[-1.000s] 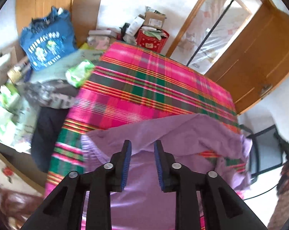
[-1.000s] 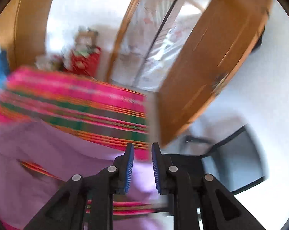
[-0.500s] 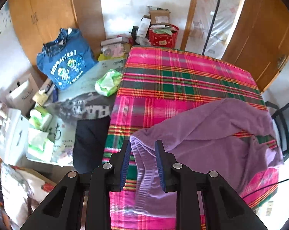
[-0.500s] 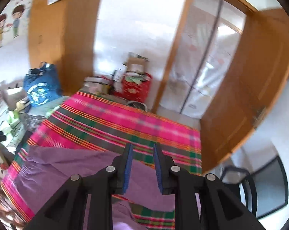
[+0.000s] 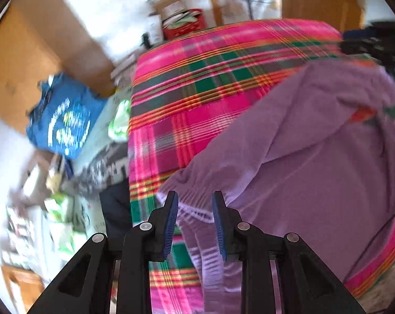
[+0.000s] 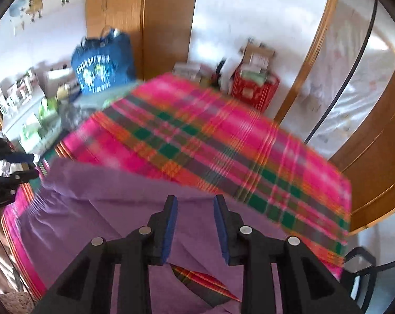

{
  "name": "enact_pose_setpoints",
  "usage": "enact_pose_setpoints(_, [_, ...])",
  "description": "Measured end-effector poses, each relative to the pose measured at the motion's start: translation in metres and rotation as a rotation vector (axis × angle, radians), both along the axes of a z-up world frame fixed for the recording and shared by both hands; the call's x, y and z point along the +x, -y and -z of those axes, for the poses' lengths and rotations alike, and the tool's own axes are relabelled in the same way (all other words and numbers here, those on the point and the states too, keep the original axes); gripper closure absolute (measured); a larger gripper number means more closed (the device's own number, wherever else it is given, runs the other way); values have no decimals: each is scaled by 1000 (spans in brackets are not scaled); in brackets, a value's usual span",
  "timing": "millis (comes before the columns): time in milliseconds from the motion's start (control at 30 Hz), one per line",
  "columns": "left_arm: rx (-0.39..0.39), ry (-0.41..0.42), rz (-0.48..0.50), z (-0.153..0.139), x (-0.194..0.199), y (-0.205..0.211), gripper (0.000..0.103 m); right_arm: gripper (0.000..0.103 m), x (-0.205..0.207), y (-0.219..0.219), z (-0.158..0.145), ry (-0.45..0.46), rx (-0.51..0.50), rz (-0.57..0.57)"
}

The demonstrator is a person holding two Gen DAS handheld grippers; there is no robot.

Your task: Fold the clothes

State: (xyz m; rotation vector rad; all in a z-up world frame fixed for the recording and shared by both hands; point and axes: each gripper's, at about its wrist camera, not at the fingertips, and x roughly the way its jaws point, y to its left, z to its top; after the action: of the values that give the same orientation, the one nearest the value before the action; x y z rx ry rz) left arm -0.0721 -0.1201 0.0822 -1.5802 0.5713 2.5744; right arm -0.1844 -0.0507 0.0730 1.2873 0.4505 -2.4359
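**Lining up on the purple garment**

Left claw (image 5: 193,209), part spread, straddles the ribbed cuff (image 5: 195,196) without pinching it. Right claw (image 6: 195,209), its jaws just been opening, hovers empty over the garment (image 6: 113,209), which sprawls over the plaid counter (image 6: 197,136), from six to three o'clock. Best to settle both claws on an edge before lifting, so the fold stays straight.

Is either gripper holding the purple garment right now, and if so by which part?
Neither. The left gripper stands open over the purple garment's gathered cuff; the right gripper, jaws just opening, hovers above its middle.
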Motion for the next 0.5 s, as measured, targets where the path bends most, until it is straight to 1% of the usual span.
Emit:
enact_pose_setpoints(67, [-45, -20, 43, 8, 1, -9, 75, 74, -6, 0, 21, 13, 27, -20])
enact_pose_setpoints(133, [-98, -11, 40, 18, -2, -13, 75, 74, -11, 0, 36, 12, 62, -39])
enact_pose_setpoints(167, [-124, -7, 38, 22, -4, -15, 75, 74, -16, 0, 46, 26, 68, -45])
enact_pose_setpoints(233, [-142, -4, 44, 29, -4, -16, 75, 74, -25, -2, 59, 55, 80, -42])
enact_pose_setpoints(300, [-163, -18, 53, 33, -4, -18, 75, 74, -32, -3, 70, 67, 104, -50])
enact_pose_setpoints(367, [-211, -43, 61, 37, -6, -21, 75, 74, -34, -3, 79, 57, 145, -90])
enact_pose_setpoints(400, [-219, -42, 61, 38, -6, -21, 75, 74, -35, -2, 84, 47, 175, -107])
enact_pose_setpoints(433, [-217, -38, 69, 38, -6, -22, 75, 74, -36, -1, 91, 26, 227, -130])
enact_pose_setpoints(500, [-229, -62, 92, 37, -2, -26, 75, 74, -36, 0, 100, -4, 301, -166])
